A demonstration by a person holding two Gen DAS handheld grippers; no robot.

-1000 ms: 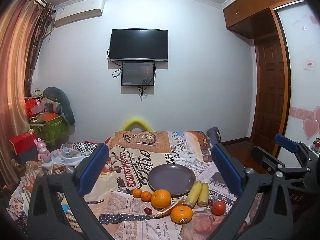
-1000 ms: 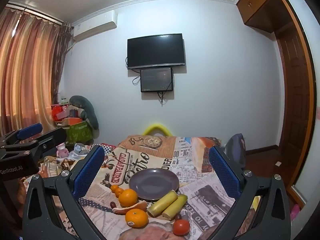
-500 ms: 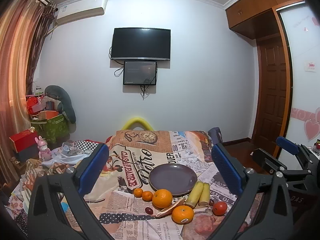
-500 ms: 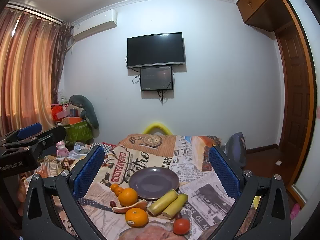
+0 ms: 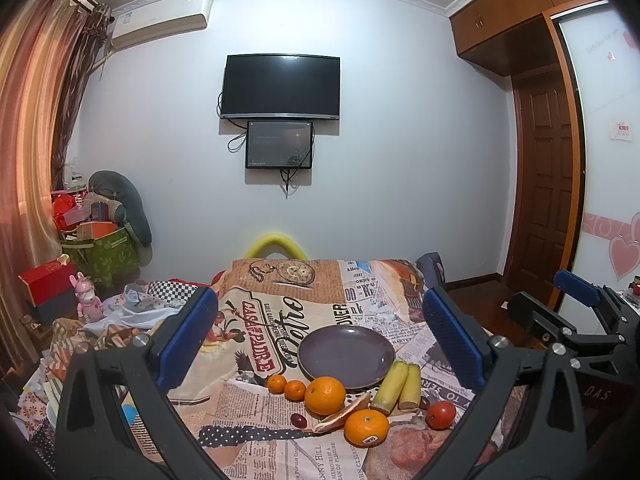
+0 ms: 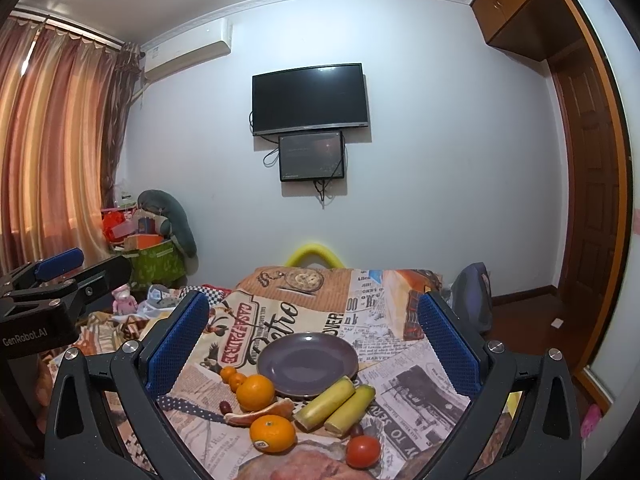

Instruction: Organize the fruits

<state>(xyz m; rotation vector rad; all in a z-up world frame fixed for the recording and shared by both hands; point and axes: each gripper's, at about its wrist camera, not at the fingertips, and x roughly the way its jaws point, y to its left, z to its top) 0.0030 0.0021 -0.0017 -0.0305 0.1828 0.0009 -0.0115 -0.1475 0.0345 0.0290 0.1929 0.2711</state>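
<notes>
An empty purple plate [image 5: 346,354] [image 6: 307,363] sits on a table with a newspaper-print cloth [image 5: 280,308]. In front of it lie two small tangerines [image 5: 286,387], a big orange [image 5: 325,395] [image 6: 255,392], a stickered orange [image 5: 366,427] [image 6: 273,433], a peel piece [image 5: 343,416], two yellow-green stalks [image 5: 398,384] [image 6: 336,402], a red tomato [image 5: 441,415] [image 6: 363,452] and dark grapes [image 5: 299,420]. My left gripper [image 5: 320,344] and right gripper [image 6: 314,344] are both open and empty, held above and short of the fruit.
The right gripper shows at the right of the left wrist view [image 5: 576,320]; the left gripper shows at the left of the right wrist view [image 6: 52,292]. Clutter, boxes and a toy [image 5: 86,296] lie left. A chair [image 6: 472,296] and door [image 5: 548,200] stand right.
Both views have shifted slightly; the grippers have drifted a little, staying open. The fruit and plate have not moved.
</notes>
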